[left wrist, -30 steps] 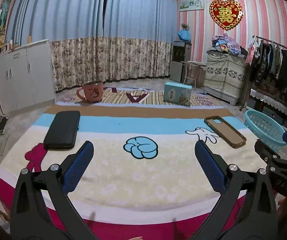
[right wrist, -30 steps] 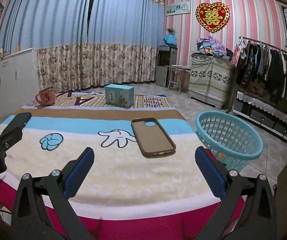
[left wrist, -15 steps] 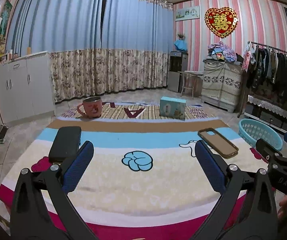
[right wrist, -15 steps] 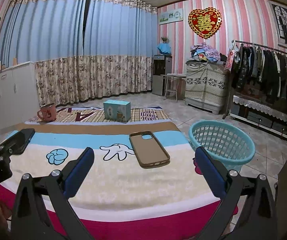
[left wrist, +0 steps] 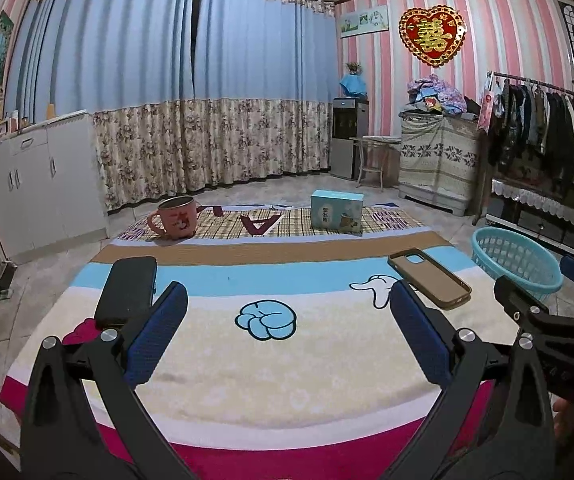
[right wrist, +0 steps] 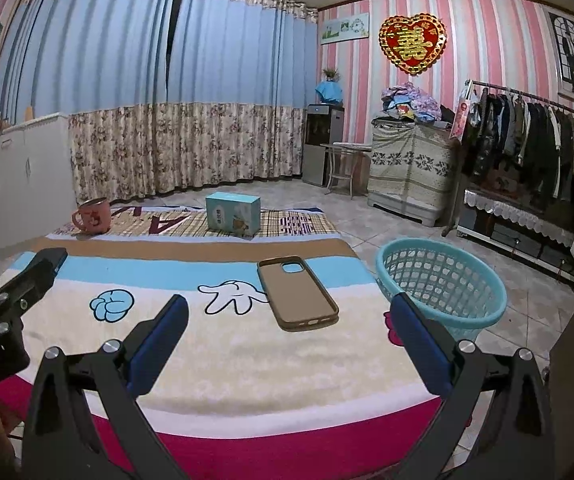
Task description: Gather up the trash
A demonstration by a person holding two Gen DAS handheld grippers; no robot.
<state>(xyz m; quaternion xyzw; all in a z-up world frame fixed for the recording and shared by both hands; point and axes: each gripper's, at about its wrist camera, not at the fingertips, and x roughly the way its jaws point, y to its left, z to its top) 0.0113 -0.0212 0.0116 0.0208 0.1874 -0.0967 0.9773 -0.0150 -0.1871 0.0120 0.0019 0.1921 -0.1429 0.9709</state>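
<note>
A brown phone case (left wrist: 429, 278) (right wrist: 296, 293) lies on the cartoon blanket (left wrist: 271, 360) at the right. A black case (left wrist: 127, 290) lies at the left. A teal box (left wrist: 337, 211) (right wrist: 233, 214) and a pink mug (left wrist: 177, 218) (right wrist: 93, 216) stand at the far edge. A turquoise basket (left wrist: 515, 260) (right wrist: 441, 282) stands on the floor, right of the blanket. My left gripper (left wrist: 287, 338) is open and empty above the blanket's near part. My right gripper (right wrist: 289, 340) is open and empty, short of the phone case.
White cabinets (left wrist: 39, 184) line the left wall. Curtains (left wrist: 191, 120) hang at the back. A clothes rack (right wrist: 527, 152) and a covered chest (right wrist: 411, 168) stand at the right. The floor around the blanket is tiled.
Both grippers have pulled back and risen, so the blanket and its objects look smaller and farther. Both stay open. Nothing on the blanket has moved.
</note>
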